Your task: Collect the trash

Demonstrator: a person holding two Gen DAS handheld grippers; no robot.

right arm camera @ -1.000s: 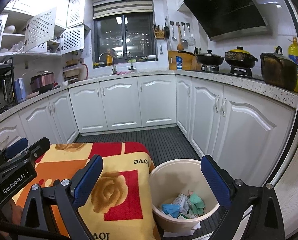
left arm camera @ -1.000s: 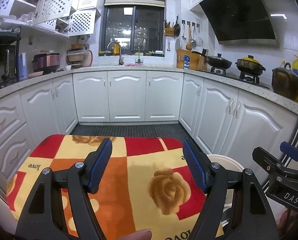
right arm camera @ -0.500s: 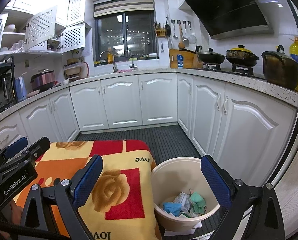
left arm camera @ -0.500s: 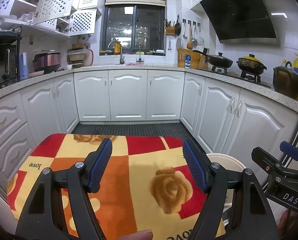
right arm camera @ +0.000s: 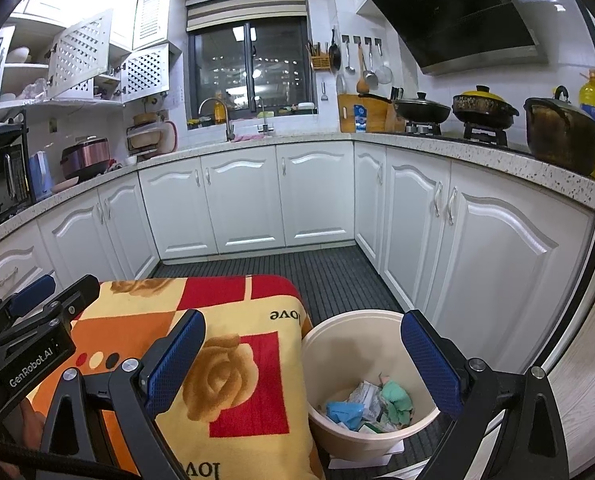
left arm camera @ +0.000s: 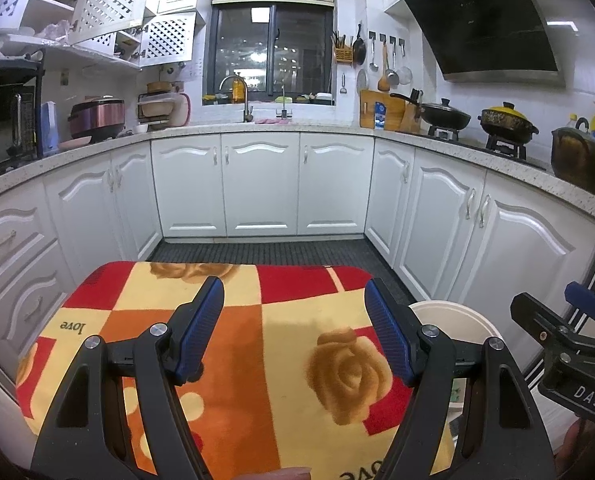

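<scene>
A cream waste bucket (right arm camera: 351, 344) stands on the floor right of a low table, with crumpled blue, green and white trash (right arm camera: 367, 404) lying in its bottom. My right gripper (right arm camera: 303, 354) hovers open above the bucket's left rim, nothing between its blue pads. In the left wrist view my left gripper (left arm camera: 293, 320) hangs open over the table's rose-patterned cloth (left arm camera: 257, 344), holding nothing. Only the bucket's rim (left arm camera: 453, 316) shows there, behind the right finger. No loose trash lies on the cloth in either view.
White base cabinets (left arm camera: 261, 184) wrap round a dark ribbed floor mat (right arm camera: 317, 276). Pots (right arm camera: 483, 110) sit on the stove at the right, and a sink with a tap (left arm camera: 237, 96) is under the window. Paper (right arm camera: 361, 462) lies under the bucket's front.
</scene>
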